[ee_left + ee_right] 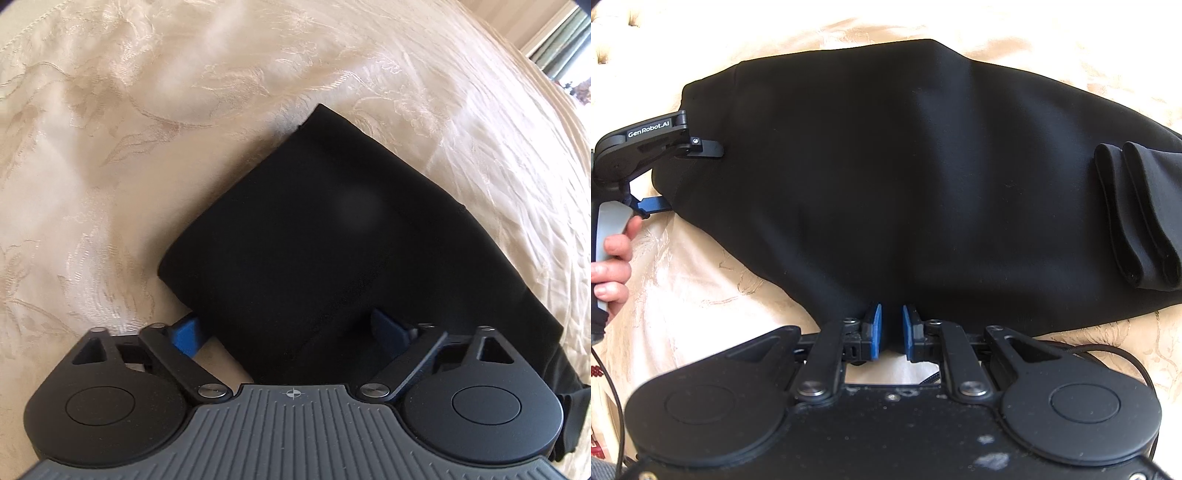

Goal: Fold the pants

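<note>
Black pants (314, 221) lie folded on a cream bedspread (110, 166). My left gripper (286, 326) is open wide, pointing steeply down at a near corner of the pants. Its left blue pad sits on the bedspread beside the fabric edge and its right pad rests over the cloth. In the right wrist view the pants (905, 166) spread across the frame, with two leg ends (1137, 214) stacked at the right. My right gripper (892, 328) is shut on a pinch of the pants' near edge. The left gripper (683, 175) straddles the pants' left end.
A person's hand (609, 258) holds the left gripper's handle at the left edge. A black cable (1123, 354) trails on the bedspread (701, 288) at the lower right. A window with curtains (569, 44) shows beyond the bed's far edge.
</note>
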`<state>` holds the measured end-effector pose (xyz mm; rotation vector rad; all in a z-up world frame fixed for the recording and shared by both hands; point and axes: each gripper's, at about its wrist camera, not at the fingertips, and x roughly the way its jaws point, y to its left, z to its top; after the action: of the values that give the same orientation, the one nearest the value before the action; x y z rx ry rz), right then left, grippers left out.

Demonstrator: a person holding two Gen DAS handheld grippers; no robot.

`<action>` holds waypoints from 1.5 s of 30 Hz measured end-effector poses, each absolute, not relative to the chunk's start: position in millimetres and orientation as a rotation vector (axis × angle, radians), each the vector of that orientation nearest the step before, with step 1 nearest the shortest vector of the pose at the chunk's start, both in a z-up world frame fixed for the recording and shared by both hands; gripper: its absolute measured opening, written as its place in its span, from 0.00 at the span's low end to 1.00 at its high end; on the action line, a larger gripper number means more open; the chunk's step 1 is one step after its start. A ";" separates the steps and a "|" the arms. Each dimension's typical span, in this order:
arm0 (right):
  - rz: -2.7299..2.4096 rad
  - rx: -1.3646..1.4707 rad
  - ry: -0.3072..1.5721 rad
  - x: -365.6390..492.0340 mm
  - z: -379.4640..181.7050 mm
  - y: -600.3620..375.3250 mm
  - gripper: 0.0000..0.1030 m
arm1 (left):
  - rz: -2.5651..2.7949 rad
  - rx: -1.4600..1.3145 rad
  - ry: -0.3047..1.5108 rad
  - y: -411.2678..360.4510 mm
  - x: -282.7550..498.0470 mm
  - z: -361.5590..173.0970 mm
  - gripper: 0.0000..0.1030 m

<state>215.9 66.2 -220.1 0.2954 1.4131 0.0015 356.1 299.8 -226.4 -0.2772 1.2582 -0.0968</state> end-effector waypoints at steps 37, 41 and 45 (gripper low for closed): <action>0.050 0.507 1.157 123.6 -153.6 -122.1 0.14 | -0.424 0.163 0.654 1.8 190.3 -17.5 0.07; -0.052 0.537 1.163 95.5 -161.8 -182.3 0.14 | -0.505 0.160 0.731 -65.5 176.2 -52.1 0.08; -0.128 0.544 1.196 70.8 -172.8 -230.3 0.14 | -0.555 0.213 0.875 -126.5 171.1 -106.7 0.12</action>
<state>70.8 -230.3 -172.8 0.5437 1.1957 -0.1278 171.1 -126.5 -106.7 0.2134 0.8745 -0.5549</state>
